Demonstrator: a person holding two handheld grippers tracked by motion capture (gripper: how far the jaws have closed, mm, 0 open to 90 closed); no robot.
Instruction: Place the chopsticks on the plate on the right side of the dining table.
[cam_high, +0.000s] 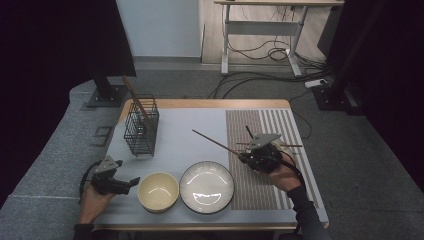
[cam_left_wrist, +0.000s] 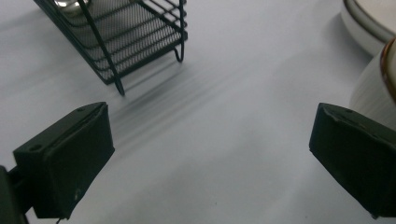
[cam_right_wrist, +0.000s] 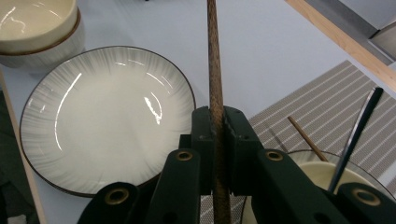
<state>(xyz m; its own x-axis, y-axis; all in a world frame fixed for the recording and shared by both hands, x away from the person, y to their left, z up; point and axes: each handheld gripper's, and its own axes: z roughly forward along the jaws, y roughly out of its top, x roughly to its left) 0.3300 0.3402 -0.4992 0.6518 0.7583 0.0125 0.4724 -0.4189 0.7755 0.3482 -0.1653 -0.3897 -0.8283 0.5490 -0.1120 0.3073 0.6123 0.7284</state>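
**Chopstick held above the plate's far-right side**

Chopstick (cam_right_wrist: 215, 84) was clamped between the two black jaws of the right gripper (cam_right_wrist: 218, 135), which were closed tight on it. In the high view the same brown stick ran from the right gripper (cam_high: 245, 157) up and to the left, ending over the grey mat beyond the plate (cam_high: 206, 186). The plate, white with a dark rim and fine grey rays, served as the middle point of the table. The right gripper was just to the right of the plate, over the striped placemat (cam_high: 260, 130), and a person's hand (cam_high: 282, 175) held it.

Just behind this gripper, further right of the plate, stood a glass cup (cam_right_wrist: 327, 172) with a cream inside; a second brown stick (cam_right_wrist: 306, 137) and a dark thin utensil (cam_right_wrist: 357, 133) leaned in it.

Touching or almost touching the plate on its left side was a cream bowl (cam_high: 158, 191). Left of the bowl, the left gripper (cam_high: 125, 184) rested low over the mat, held by the other hand (cam_high: 95, 200). Its jaws stood wide apart with nothing between them, as the left gripper view showed.

Far-left of the plate stood a black wire basket (cam_high: 141, 125), with one brown stick (cam_high: 136, 97) leaning out of it. In the left gripper view something shiny and metallic lay inside the basket (cam_left_wrist: 135, 37), but I could not tell what it was.
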